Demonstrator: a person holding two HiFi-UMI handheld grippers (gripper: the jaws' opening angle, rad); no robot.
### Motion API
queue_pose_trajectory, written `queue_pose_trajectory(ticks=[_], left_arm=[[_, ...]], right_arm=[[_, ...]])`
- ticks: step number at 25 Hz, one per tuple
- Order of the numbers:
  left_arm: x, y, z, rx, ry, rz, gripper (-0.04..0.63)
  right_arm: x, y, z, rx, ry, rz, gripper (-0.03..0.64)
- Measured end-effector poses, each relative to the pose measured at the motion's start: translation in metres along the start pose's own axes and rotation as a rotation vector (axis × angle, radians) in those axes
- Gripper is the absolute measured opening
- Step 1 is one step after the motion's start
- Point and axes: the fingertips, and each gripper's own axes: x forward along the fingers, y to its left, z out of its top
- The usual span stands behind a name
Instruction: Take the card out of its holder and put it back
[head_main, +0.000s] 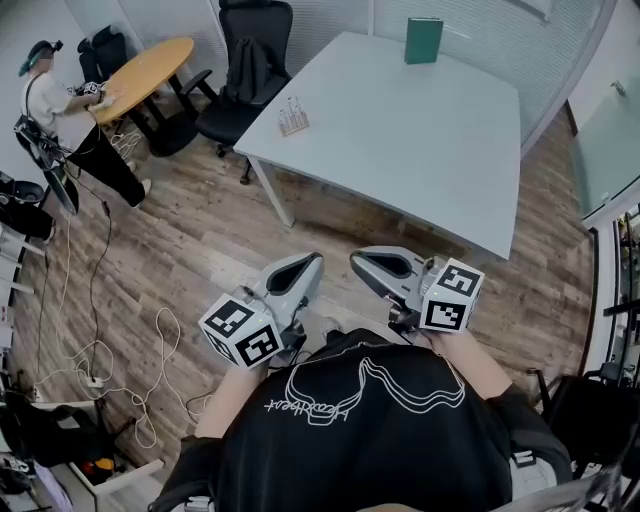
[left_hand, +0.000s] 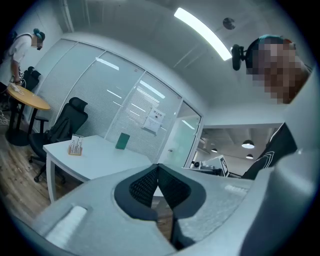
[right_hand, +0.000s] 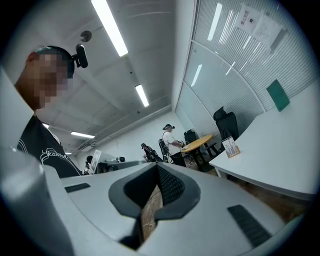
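Pictured from my head camera, I face the white desk (head_main: 420, 150) across a strip of wooden floor (head_main: 200, 240), with a hand-held gripper in each hand held level before my chest. My left hand-held gripper (left_hand: 157, 169) has its jaws closed tip to tip with nothing between them. My right hand-held gripper (right_hand: 156, 168) is likewise closed and empty. The card (left_hand: 76, 143) stands upright in its holder (head_main: 292, 122) near the desk's left edge, well apart from both tools. A green upright object (head_main: 423, 40) stands at the far edge. A black office chair (head_main: 250, 60) sits by the desk's corner, and another person (head_main: 55, 105) bends over a round wooden table (head_main: 150, 70).
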Motion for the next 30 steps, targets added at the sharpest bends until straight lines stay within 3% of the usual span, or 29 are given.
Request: queue_pose_trajectory(ticks=[17, 30], left_arm=[[0.012, 0.073, 0.018, -0.025, 0.01, 0.028, 0.012], [0.042, 0.177, 0.06, -0.041, 0.0, 0.072, 0.012]], right_arm=[[0.063, -0.047, 0.009, 0.013, 0.026, 0.04, 0.009], [0.139, -0.129, 0.039, 0.061, 0.025, 0.052, 0.009]])
